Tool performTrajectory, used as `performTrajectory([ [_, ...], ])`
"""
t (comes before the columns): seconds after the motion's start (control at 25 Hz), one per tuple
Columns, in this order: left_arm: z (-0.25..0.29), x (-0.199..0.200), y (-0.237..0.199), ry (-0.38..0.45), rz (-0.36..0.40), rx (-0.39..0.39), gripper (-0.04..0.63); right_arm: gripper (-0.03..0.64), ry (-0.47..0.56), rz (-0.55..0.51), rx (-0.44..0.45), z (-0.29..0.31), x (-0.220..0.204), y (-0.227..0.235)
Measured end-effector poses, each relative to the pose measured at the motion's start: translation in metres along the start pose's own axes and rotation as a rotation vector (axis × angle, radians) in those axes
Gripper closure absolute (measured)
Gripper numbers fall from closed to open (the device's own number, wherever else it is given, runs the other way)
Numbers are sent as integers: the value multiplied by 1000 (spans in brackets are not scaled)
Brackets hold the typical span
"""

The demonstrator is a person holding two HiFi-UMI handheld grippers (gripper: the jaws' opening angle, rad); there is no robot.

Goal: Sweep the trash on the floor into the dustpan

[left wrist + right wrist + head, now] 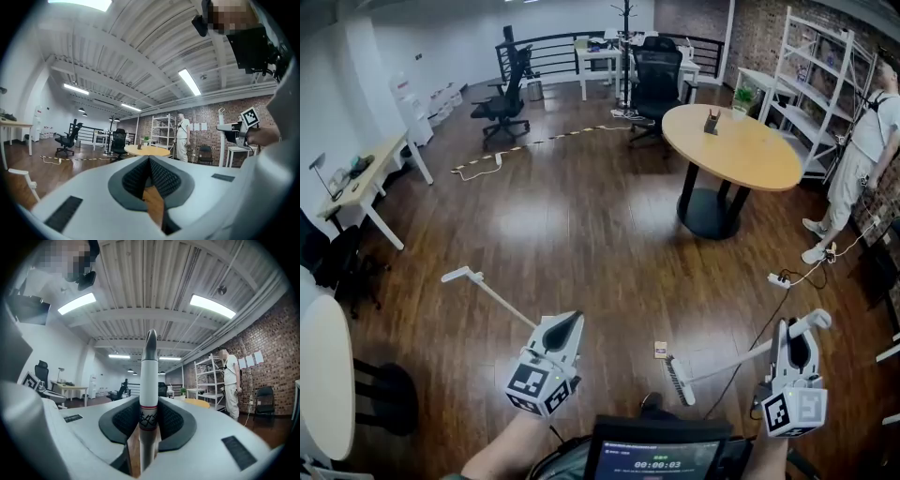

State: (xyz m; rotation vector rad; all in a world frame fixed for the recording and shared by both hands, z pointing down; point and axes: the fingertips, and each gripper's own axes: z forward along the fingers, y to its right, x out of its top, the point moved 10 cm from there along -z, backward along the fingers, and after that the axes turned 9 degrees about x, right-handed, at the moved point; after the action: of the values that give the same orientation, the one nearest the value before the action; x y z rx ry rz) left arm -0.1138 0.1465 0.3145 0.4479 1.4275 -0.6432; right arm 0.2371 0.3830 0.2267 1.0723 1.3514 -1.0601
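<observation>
A small piece of trash (pixel 660 349) lies on the wooden floor just ahead of me. Beside it rests the broom head (pixel 678 380); its white handle (pixel 149 380) slants up to my right gripper (pixel 797 343) (pixel 150 427), which is shut on it. A long white dustpan handle (pixel 487 295) runs from its grip at the left down to my left gripper (pixel 570 325), and its lower end and the pan are hidden behind the gripper. The left gripper (pixel 149 161) has its jaws shut and nothing shows between them. The handle's grip (pixel 21 178) shows low on the left.
A round wooden table (pixel 731 145) stands ahead on the right, and a person (pixel 867 141) is by the shelves (pixel 811 84). A power strip (pixel 779 279) and its cable lie on the floor at right. Office chairs (pixel 656 80) stand far back, a desk (pixel 366 183) at left and a white round table (pixel 323 375) at near left.
</observation>
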Motion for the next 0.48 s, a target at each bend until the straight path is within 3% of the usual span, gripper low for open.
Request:
performTrajectory([
  [0.48, 105, 20, 42, -34, 58, -13, 595, 505, -8, 29, 24, 62, -20, 85],
])
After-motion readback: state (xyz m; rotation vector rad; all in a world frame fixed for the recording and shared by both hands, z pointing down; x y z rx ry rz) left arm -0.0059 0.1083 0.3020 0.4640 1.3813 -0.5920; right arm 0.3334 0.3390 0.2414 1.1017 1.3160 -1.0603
